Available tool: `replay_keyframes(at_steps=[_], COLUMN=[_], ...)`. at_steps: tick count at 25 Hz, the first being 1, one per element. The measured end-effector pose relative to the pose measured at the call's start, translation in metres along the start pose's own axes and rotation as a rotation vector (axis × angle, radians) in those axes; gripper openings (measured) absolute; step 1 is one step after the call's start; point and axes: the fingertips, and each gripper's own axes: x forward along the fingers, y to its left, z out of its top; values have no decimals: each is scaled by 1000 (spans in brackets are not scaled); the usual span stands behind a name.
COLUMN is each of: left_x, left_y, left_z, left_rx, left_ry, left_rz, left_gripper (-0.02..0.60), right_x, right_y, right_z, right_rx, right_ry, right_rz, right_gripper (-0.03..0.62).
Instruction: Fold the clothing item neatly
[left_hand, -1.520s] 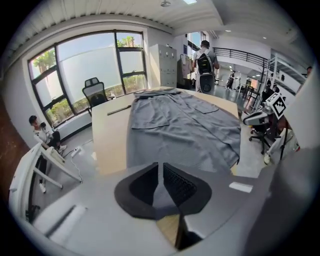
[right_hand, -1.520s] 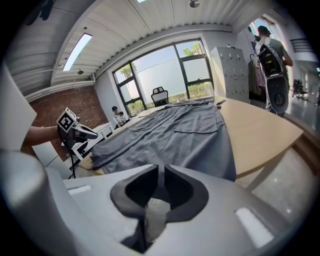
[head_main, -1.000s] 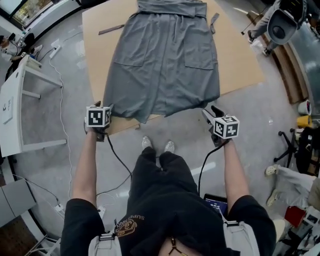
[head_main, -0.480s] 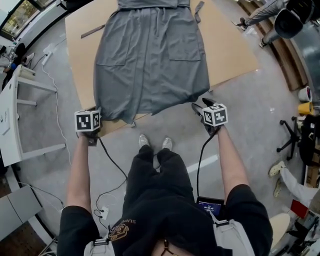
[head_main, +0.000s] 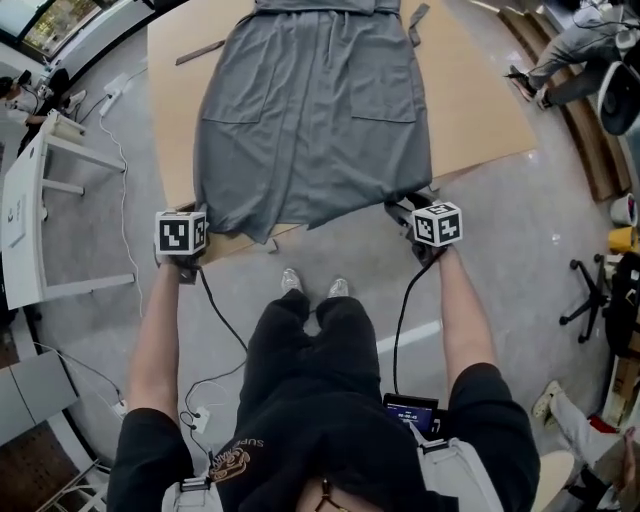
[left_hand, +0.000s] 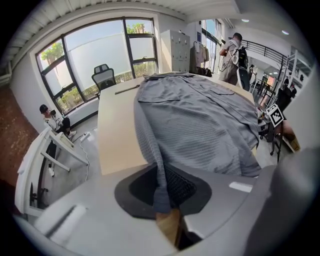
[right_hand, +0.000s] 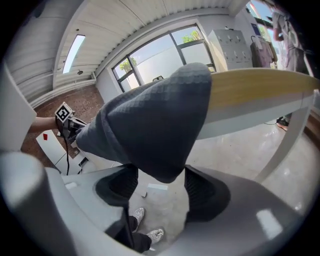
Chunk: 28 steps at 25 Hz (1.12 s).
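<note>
A grey garment (head_main: 315, 110) lies spread flat on a tan table (head_main: 480, 110), its hem hanging over the near edge. My left gripper (head_main: 197, 214) is at the hem's left corner. Its jaws have just been closing, and in the left gripper view a fold of the garment (left_hand: 200, 115) runs down into my left gripper (left_hand: 162, 192), pinched between the dark pads. My right gripper (head_main: 402, 207) is at the hem's right corner. In the right gripper view the garment's corner (right_hand: 155, 125) hangs between the spread pads of my right gripper (right_hand: 157, 187), untouched by them.
A dark flat strip (head_main: 200, 52) lies on the table's far left. A white desk (head_main: 25, 210) stands on the left, with cables (head_main: 115, 170) on the floor. The person's shoes (head_main: 315, 287) are near the table edge. An office chair (head_main: 600, 290) stands at the right.
The right gripper has come in under the hem's right corner, which now hangs between its jaws. The left gripper stays at the left corner.
</note>
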Motion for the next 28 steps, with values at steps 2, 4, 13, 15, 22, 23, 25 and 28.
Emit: replay_keyframes(at_steps=[2, 4, 13, 15, 22, 23, 25, 28], left_x=[2, 4, -13, -23, -56, -60, -65, -69], left_y=[-1, -1, 0, -6, -13, -12, -12, -15], left_z=[-1, -2, 6, 17, 72, 81, 100, 134], left_rx=[1, 7, -14, -35, -72, -68, -63, -55], left_ry=[4, 17, 11, -20, -150, -164, -190, -227], left_rz=[4, 8, -12, -38, -98, -98, -103, -116], left_gripper=[41, 41, 41, 40, 38, 38, 38, 38], right_x=[0, -4, -62, -80, -117, -117, -117, -114], right_y=[4, 11, 58, 67, 91, 93, 96, 96], right_z=[3, 5, 28, 40, 112, 123, 144, 175], right_rx=[-18, -41, -94, -89, -157, -171, -193, -220], right_ry=[-4, -5, 0, -8, -105, -116, -134, -151], right_rz=[23, 30, 72, 129, 213, 215, 213, 206], right_gripper=[262, 124, 18, 18, 18, 20, 19, 18])
